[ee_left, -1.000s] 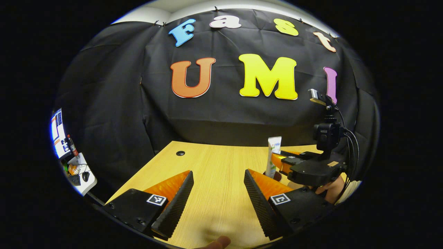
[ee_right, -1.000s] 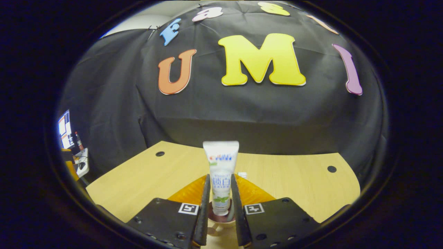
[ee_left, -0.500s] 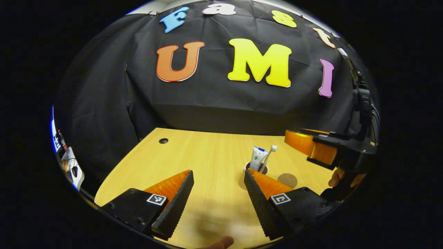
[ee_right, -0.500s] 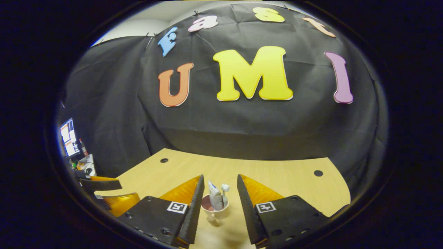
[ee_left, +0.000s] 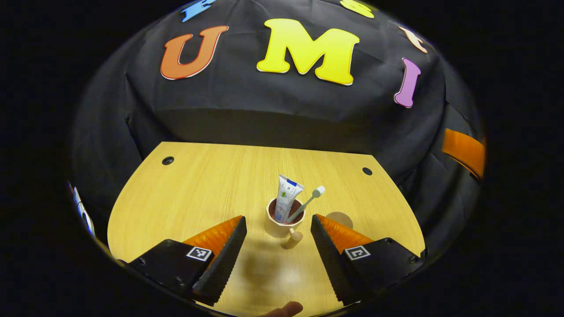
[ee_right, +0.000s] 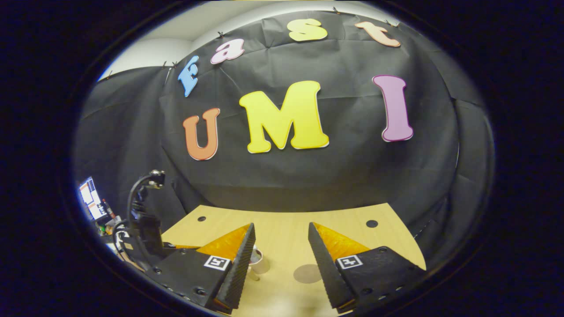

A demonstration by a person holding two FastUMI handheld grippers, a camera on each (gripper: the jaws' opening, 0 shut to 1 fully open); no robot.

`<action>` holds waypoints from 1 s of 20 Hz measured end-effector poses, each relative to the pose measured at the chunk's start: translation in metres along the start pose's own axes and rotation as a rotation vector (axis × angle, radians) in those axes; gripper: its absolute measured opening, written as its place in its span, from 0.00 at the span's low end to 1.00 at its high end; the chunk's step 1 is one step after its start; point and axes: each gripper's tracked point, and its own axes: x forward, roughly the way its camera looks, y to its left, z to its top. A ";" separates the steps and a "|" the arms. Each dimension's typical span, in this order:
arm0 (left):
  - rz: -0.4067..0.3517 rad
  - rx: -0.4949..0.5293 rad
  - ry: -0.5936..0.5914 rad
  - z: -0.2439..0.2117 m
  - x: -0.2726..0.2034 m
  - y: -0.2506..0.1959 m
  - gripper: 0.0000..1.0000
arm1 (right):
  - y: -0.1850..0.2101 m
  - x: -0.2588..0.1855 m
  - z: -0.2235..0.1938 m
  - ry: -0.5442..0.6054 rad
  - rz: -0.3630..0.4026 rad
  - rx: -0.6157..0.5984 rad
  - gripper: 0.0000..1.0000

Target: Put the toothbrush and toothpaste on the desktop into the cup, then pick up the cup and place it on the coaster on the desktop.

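Wood makes up the desktop (ee_left: 198,193), and it looks light and yellow. In the left gripper view, the left gripper (ee_left: 278,229) hangs above the desktop with its two fingers spread wide. It holds nothing. The cup (ee_left: 280,222) stands on the desktop just ahead of the gap between those fingers, a bit nearer the right-hand finger. The cup is pale outside and dark red inside. Its small handle (ee_left: 293,239) pokes out toward the gripper.

The toothpaste (ee_left: 288,197) stands in the cup and leans a little to the right. The toothbrush (ee_left: 308,202) is in the cup too. It leans more to the right, with its head up in the air. The coaster (ee_left: 340,217) is a round brown disc. It lies flat on the desktop just past the tip of the right-hand finger, close beside the cup. The cup is not on it. A fingertip (ee_left: 284,310) of the person peeks in below the gripper.

In the right gripper view, the right gripper (ee_right: 280,234) is up over the desktop (ee_right: 286,229), with its fingers spread wide and nothing between them. The cup (ee_right: 260,263) peeks out beside its left-hand finger, partly hidden. The coaster (ee_right: 307,273) lies between the two fingers, near the right-hand one. Two small dark holes (ee_right: 372,223) sit in the desktop near its far edge.
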 end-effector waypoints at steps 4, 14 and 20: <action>0.029 -0.002 0.178 -0.020 0.029 -0.008 0.93 | -0.039 -0.028 0.012 -0.036 -0.036 -0.015 0.77; 0.100 -0.079 0.585 -0.078 0.107 -0.003 0.92 | -0.107 -0.074 -0.056 0.094 -0.088 -0.014 0.95; 0.111 -0.127 0.635 -0.065 0.131 -0.007 0.48 | -0.132 -0.083 -0.070 0.120 -0.117 0.018 0.95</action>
